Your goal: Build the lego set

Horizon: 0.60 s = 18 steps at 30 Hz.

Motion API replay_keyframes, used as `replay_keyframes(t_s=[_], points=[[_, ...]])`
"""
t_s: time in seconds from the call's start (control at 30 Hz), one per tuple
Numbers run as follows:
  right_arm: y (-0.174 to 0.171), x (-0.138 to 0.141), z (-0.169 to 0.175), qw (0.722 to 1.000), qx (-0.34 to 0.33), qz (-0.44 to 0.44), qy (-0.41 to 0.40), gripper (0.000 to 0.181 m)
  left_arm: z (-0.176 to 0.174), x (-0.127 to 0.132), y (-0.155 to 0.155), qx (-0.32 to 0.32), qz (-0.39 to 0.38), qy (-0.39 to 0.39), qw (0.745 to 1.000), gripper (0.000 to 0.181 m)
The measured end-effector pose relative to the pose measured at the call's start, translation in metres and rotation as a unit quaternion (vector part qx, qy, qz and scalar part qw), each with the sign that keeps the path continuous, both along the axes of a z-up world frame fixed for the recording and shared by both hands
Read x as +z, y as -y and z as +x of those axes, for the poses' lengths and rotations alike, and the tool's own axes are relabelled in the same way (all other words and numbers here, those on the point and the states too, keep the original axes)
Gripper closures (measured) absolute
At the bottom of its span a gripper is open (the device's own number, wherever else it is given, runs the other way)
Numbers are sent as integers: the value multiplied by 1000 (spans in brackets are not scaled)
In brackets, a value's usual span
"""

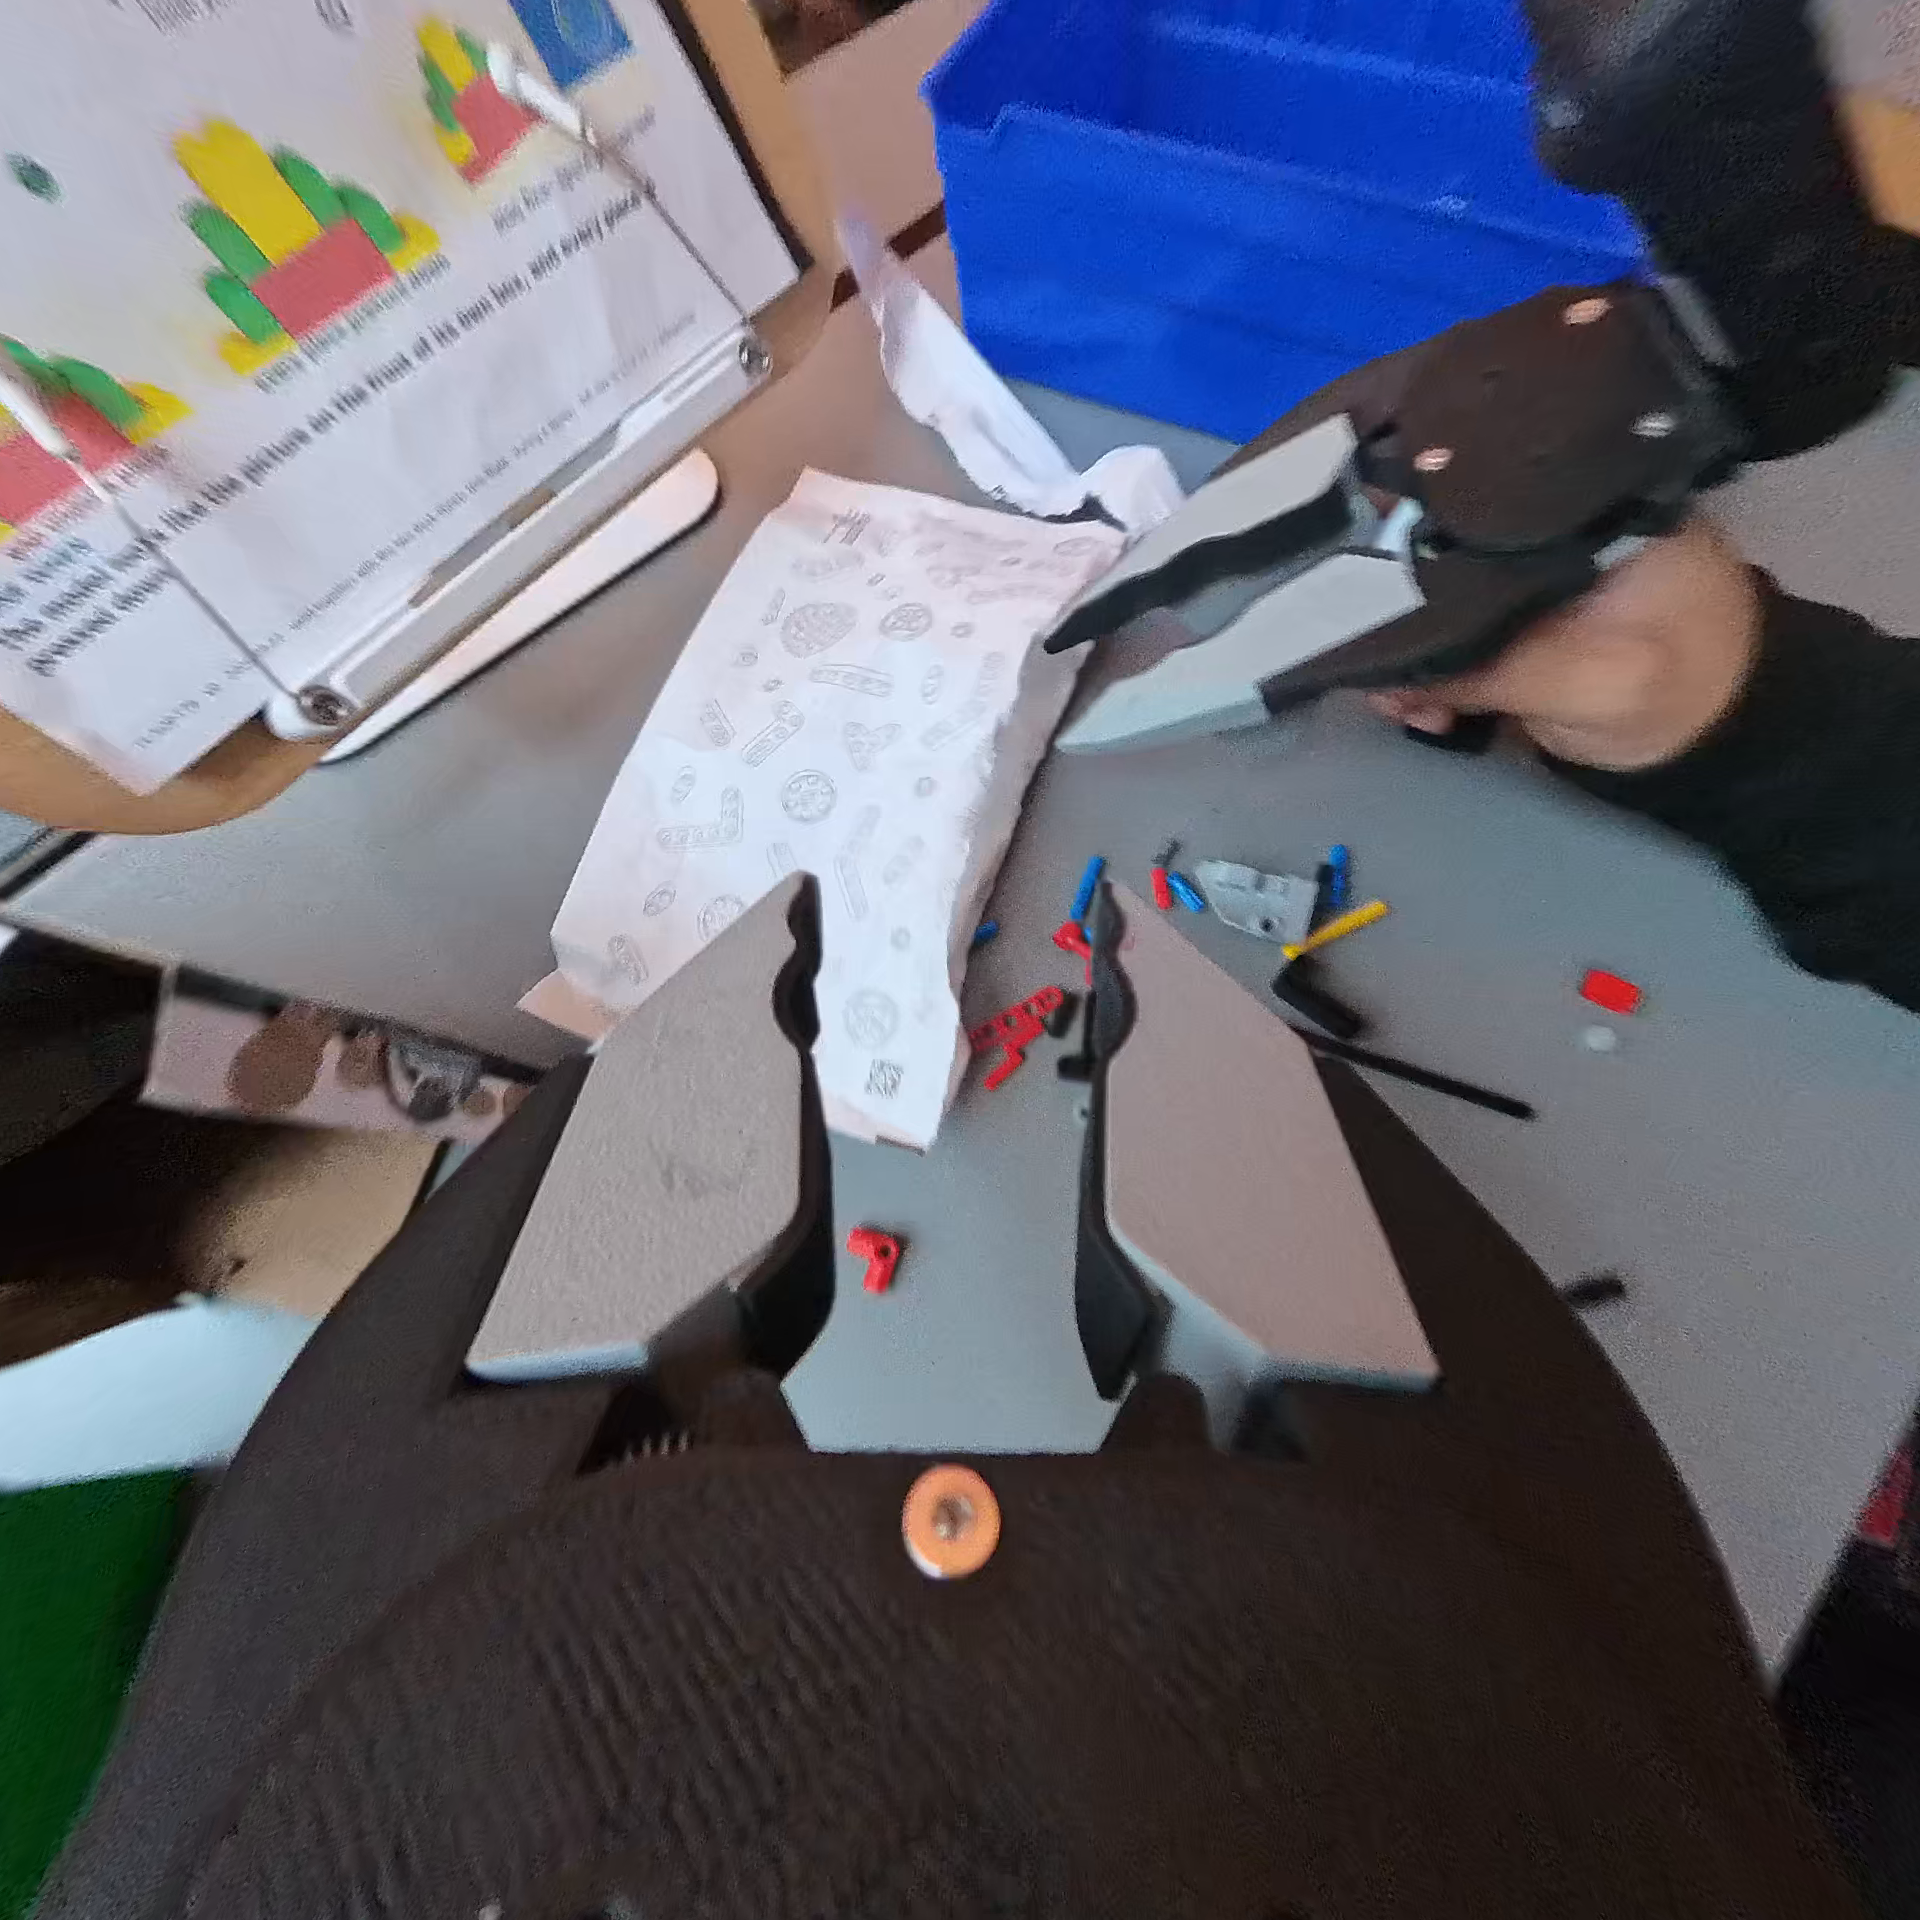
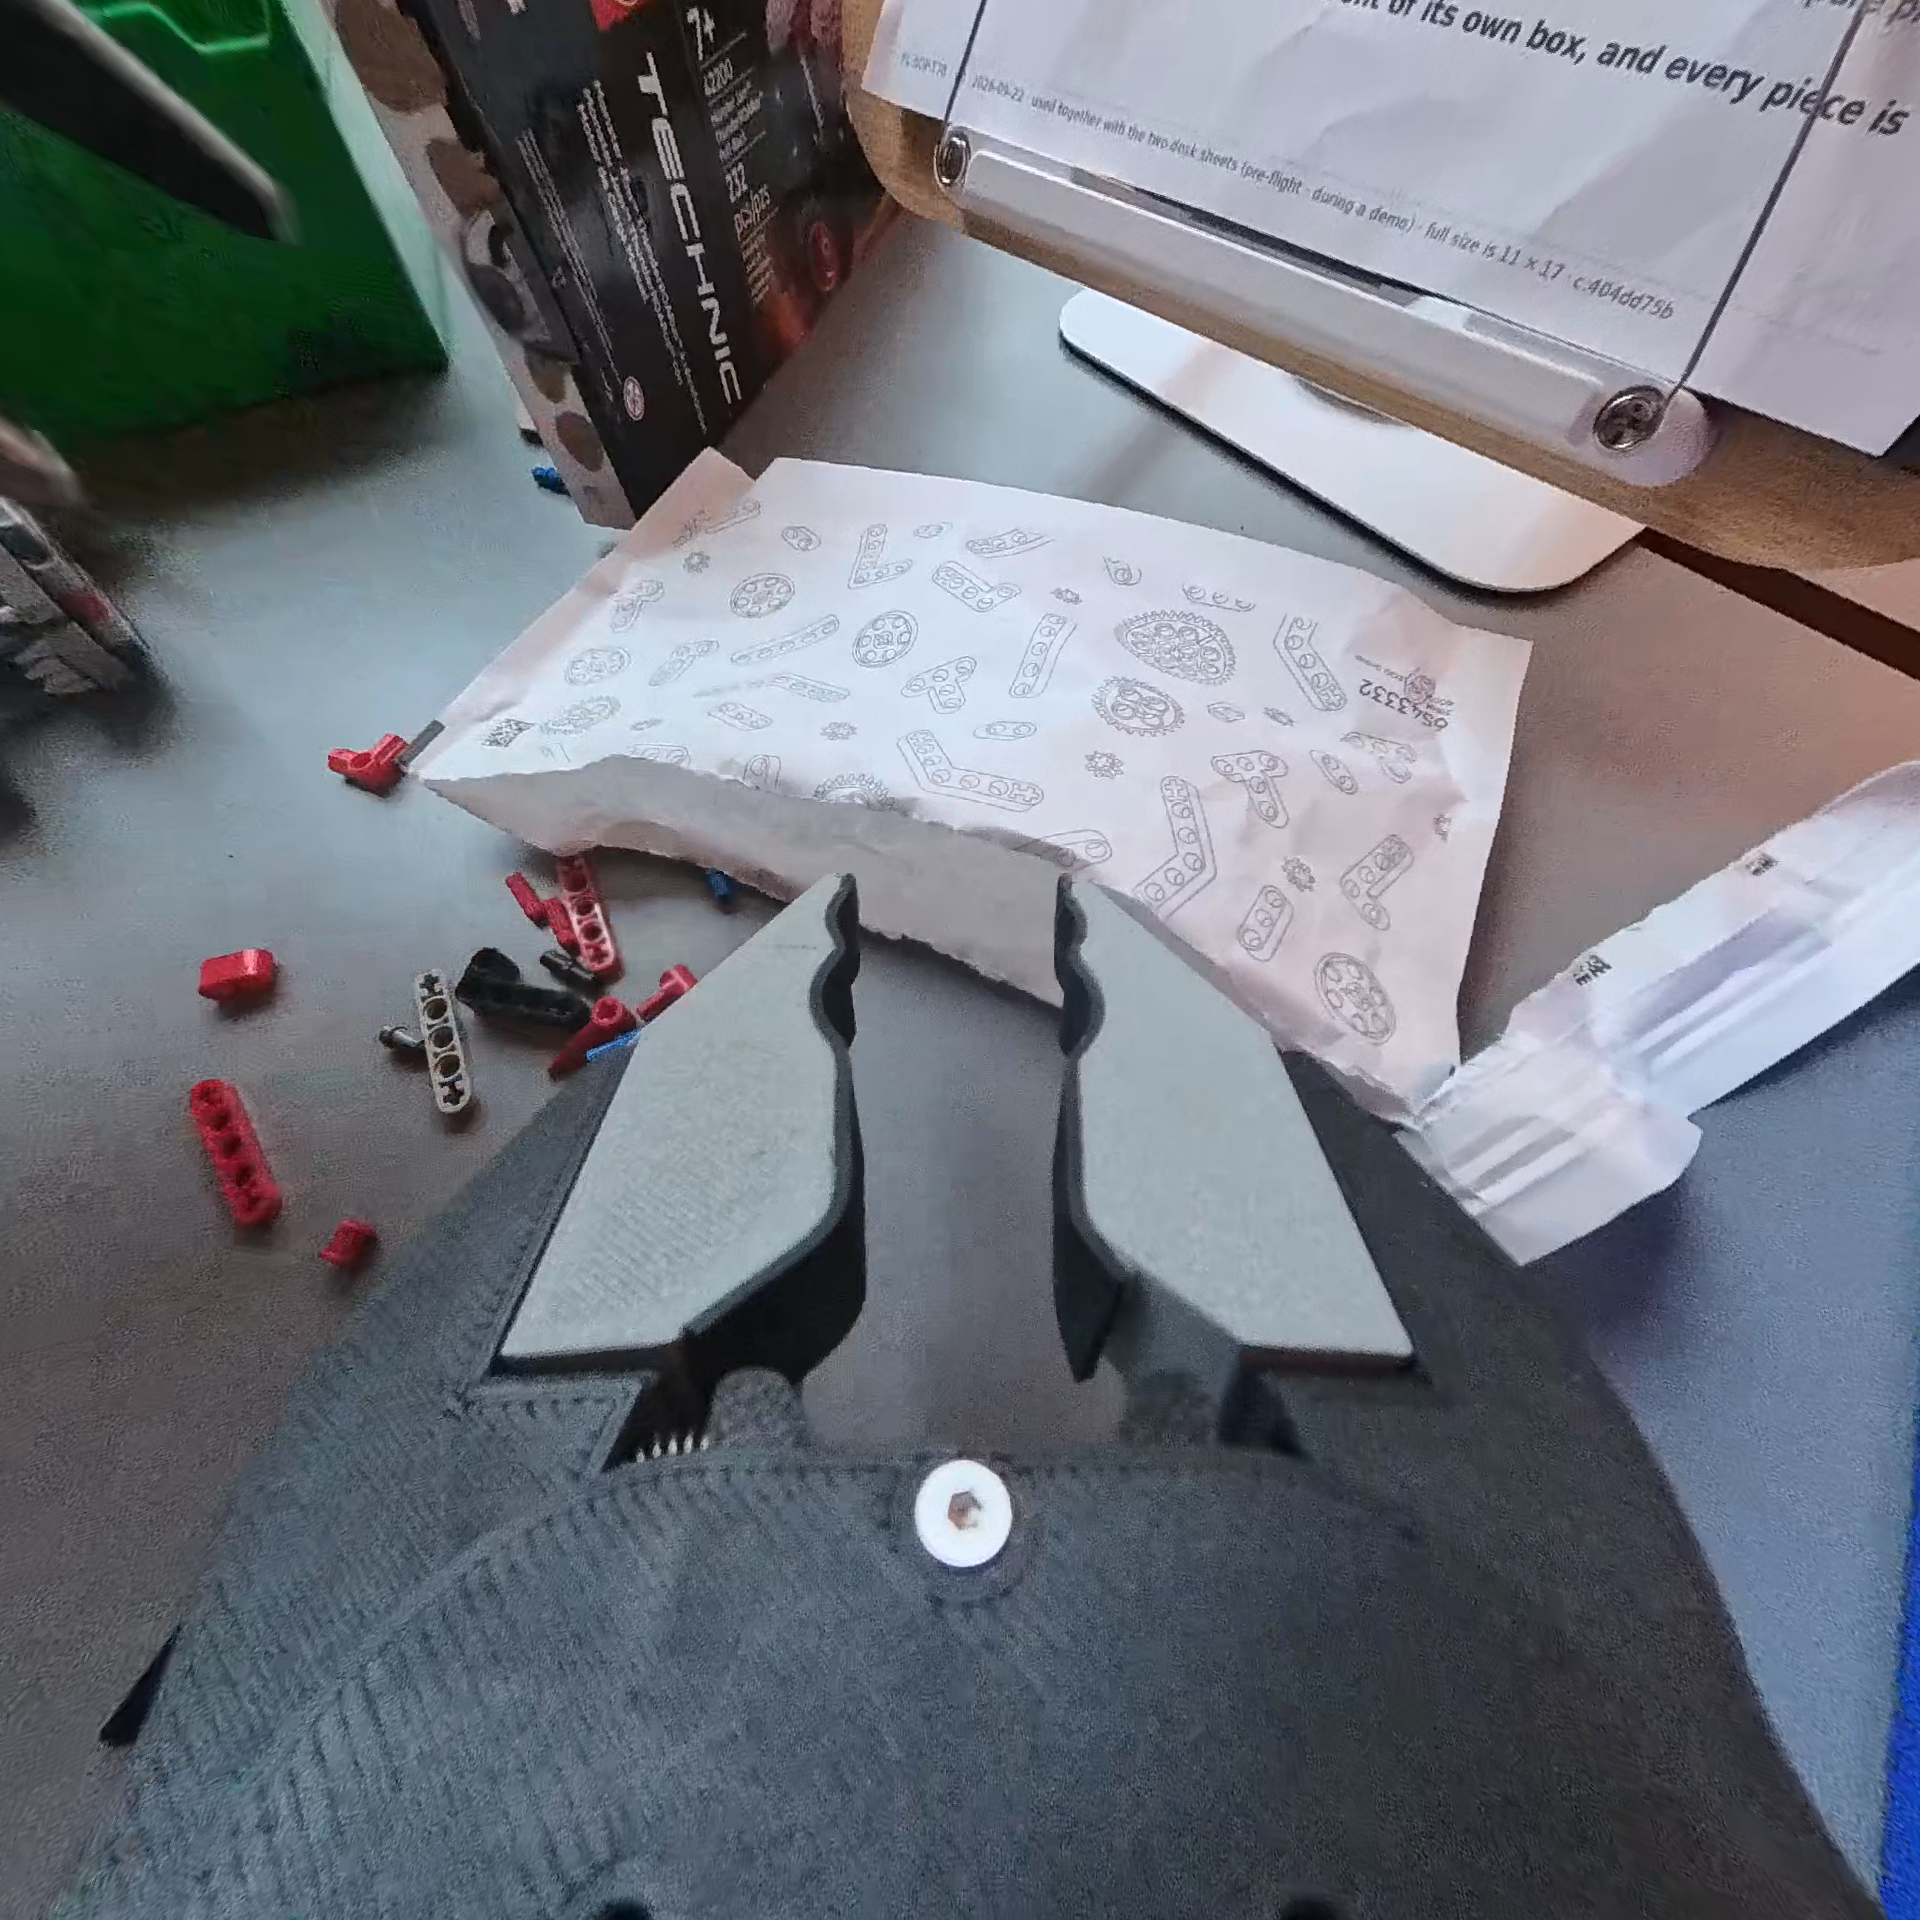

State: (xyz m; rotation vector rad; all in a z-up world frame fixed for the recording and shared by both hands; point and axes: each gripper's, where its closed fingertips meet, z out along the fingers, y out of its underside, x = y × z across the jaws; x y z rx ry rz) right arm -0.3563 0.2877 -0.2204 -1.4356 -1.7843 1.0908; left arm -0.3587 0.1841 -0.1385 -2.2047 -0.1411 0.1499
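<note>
A white paper parts bag (image 1: 831, 769) printed with piece outlines lies torn open on the grey table; it also shows in the right wrist view (image 2: 987, 707). Small red, blue, black and grey pieces lie scattered beside it (image 1: 1226, 904) (image 2: 499, 997). A single red piece (image 1: 875, 1255) lies between my left gripper's fingers. My left gripper (image 1: 956, 914) is open and empty, over the bag's near end. My right gripper (image 2: 956, 914) is open and empty at the bag's torn edge; it shows at the right in the left wrist view (image 1: 1070, 675), held by a hand.
An instruction sheet on a stand (image 1: 312, 343) (image 2: 1351, 208) stands behind the bag. A blue bin (image 1: 1247, 208) is at the back right. The black set box (image 2: 644, 239) and a green bin (image 2: 156, 260) stand at left. A torn white bag strip (image 2: 1662, 1049) lies at right. About 15 cm separates my left fingertips from my right. From either gripper's tips it is about 15 cm to the single red piece (image 1: 875, 1255). My right wrist view (image 2: 372, 760) looks at it from another angle.
</note>
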Motion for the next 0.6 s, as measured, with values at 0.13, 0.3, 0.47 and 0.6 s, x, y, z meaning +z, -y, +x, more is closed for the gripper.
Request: replay_keyframes(t_s=[0.13, 0.3, 0.47, 0.6], points=[[1, 5, 0, 1000, 0, -4, -10, 147, 23, 12, 67, 8, 9, -11, 1000, 127], [3, 8, -1, 1000, 2, 14, -15, 146, 33, -4, 142, 46, 14, -3, 999, 127], [-1, 11, -1, 999, -3, 42, -31, 146, 31, -30, 185, 88, 11, -9, 996, 129], [-3, 13, -3, 998, -9, 39, -41, 146, 24, -40, 218, 116, 16, -19, 993, 129]])
